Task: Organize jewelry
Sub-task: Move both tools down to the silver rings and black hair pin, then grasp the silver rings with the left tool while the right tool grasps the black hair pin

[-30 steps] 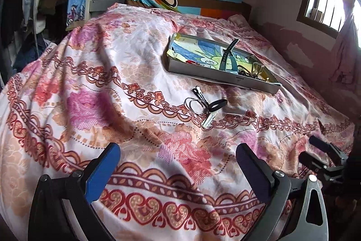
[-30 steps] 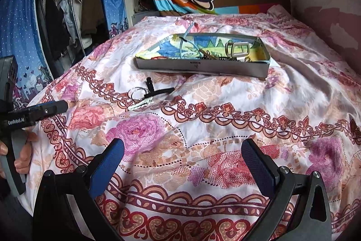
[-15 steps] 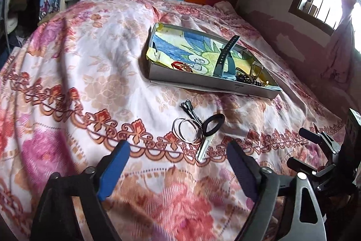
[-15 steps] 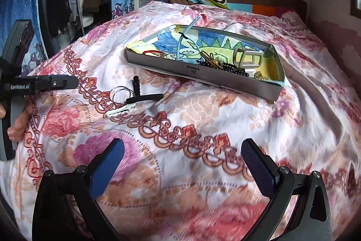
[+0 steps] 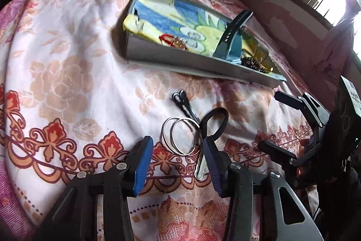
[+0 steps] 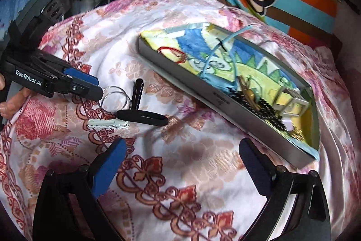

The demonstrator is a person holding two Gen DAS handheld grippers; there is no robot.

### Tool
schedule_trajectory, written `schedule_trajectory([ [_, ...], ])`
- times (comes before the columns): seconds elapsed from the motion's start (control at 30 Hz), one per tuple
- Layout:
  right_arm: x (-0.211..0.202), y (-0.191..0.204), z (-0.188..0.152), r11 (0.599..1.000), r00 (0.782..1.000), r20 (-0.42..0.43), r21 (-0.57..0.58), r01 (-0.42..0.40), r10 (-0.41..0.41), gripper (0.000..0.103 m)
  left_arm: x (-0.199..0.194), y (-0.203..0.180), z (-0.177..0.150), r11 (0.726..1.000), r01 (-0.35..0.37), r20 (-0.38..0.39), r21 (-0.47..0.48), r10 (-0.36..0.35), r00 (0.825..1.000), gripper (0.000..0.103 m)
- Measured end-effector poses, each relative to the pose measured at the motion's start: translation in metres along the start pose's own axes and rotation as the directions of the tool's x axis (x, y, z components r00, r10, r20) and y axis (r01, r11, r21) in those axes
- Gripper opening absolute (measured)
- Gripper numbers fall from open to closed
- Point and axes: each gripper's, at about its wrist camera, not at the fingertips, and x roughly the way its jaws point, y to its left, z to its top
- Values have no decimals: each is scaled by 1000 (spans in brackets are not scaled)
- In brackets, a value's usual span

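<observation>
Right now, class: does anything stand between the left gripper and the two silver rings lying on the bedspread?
Nothing visible does. The left gripper has just been closing, nothing yet between its pads, and the silver rings lie just ahead on bare bedspread. The black band and white clip lie beside them, towards the right gripper.

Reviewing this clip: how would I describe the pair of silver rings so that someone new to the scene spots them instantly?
On the floral bedspread, look in front of the shallow grey tray at the small cluster of loose items. The silver rings are two thin overlapping metal hoops, lying beside a black elastic band, the only shiny round pieces there.
</observation>
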Motion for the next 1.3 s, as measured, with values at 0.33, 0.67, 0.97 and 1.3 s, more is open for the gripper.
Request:
schedule_trajectory([
  [0.33, 35, 7, 7, 998, 997, -65, -49, -35, 31, 82, 17, 4, 4, 999, -39, -44, -17, 39, 998, 40],
  [0.67, 48, 20, 21, 983, 996, -63, -166, -73, 63, 61, 26, 6, 10, 996, -85, -37, -15, 84, 996, 15],
  [0.97, 44, 27, 10, 991, 996, -17, -107, -84, 83, 14, 22, 8, 5, 996, -83, -17, -19, 83, 996, 5],
  [1.3, 44, 21, 8, 994, 996, 15, -67, -85, 86, 5, 21, 4, 3, 996, -92, -8, -5, 91, 996, 5],
])
